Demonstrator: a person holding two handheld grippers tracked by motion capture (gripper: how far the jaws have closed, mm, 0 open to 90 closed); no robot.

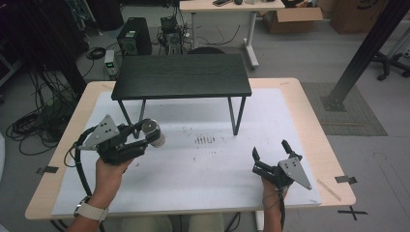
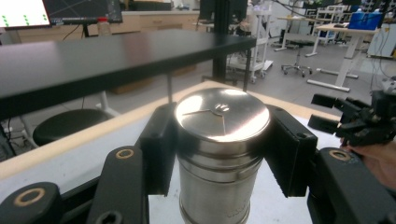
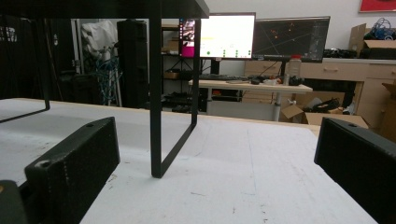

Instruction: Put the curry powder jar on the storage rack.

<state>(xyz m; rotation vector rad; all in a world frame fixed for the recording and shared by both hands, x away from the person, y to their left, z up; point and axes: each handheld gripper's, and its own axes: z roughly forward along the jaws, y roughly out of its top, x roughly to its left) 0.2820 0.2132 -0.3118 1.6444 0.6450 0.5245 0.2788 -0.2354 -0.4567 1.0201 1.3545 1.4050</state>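
Slippage worries us: our left hand-held gripper (image 2: 219, 154) clamps the smooth steel canister (image 2: 219, 154) at the counter's (image 1: 203, 169) nine o'clock, the right hand-held gripper (image 1: 271, 155) spread empty.

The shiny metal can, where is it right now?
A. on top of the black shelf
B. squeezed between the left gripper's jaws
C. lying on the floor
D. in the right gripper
B: in the left gripper view the metal can sits clamped between the black jaws of the left gripper, while the right gripper is open and empty.

Glossy brushed-metal canister (image 2: 219, 154) — matt black wood-grain shelf (image 1: 182, 76), pale wooden table edge (image 1: 309, 113).
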